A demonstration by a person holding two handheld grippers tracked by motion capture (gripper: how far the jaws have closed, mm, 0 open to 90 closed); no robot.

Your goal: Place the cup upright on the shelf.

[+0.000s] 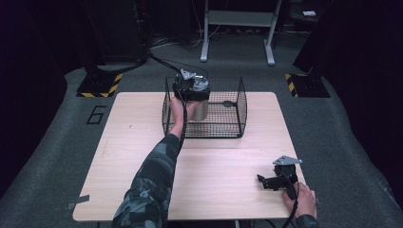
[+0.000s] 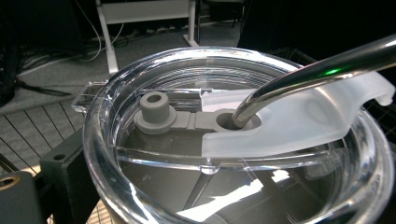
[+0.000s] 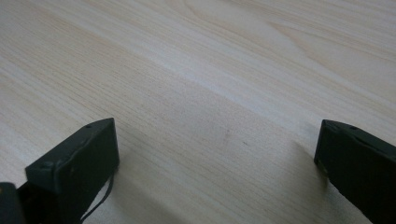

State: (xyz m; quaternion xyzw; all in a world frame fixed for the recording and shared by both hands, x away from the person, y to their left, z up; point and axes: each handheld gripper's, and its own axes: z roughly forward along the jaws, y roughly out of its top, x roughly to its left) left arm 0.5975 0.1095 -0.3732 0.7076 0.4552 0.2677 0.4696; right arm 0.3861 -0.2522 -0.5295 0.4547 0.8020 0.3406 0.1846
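Reaching out over the light wood table (image 1: pixel 142 142), the person's left arm, in a camouflage sleeve (image 1: pixel 152 180), carries the left gripper (image 1: pixel 190 85) to the near-left part of a black wire basket (image 1: pixel 228 123) standing at the table's far edge. A metal tumbler (image 1: pixel 199 110) stands upright inside the basket, directly under that gripper; hand and tool cover its top from the high view.

Left gripper view: very close on the tumbler's clear plastic lid (image 2: pixel 140 186), rim cut off at bottom and right. A grey rubber plug (image 2: pixel 155 112) sits in the lid's centre channel. A bent metal straw (image 2: pixel 308 74) passes through the neighbouring hole and runs out of frame upper right. A frosted plastic tab (image 2: pixel 299 121) lies across the lid beneath the straw. One black jaw shows at lower left, beside the lid's rim; the other is hidden behind the lid. Probably the jaws flank the tumbler, but whether they pinch it I cannot tell.

Right gripper (image 1: pixel 277 180) lies low on the table near the near-right corner, right hand (image 1: pixel 300 202) on its rear, well apart from the basket. Right gripper view: both jaws spread wide, bare wood grain between them, nothing held. A thin dark cord hangs by the left jaw.
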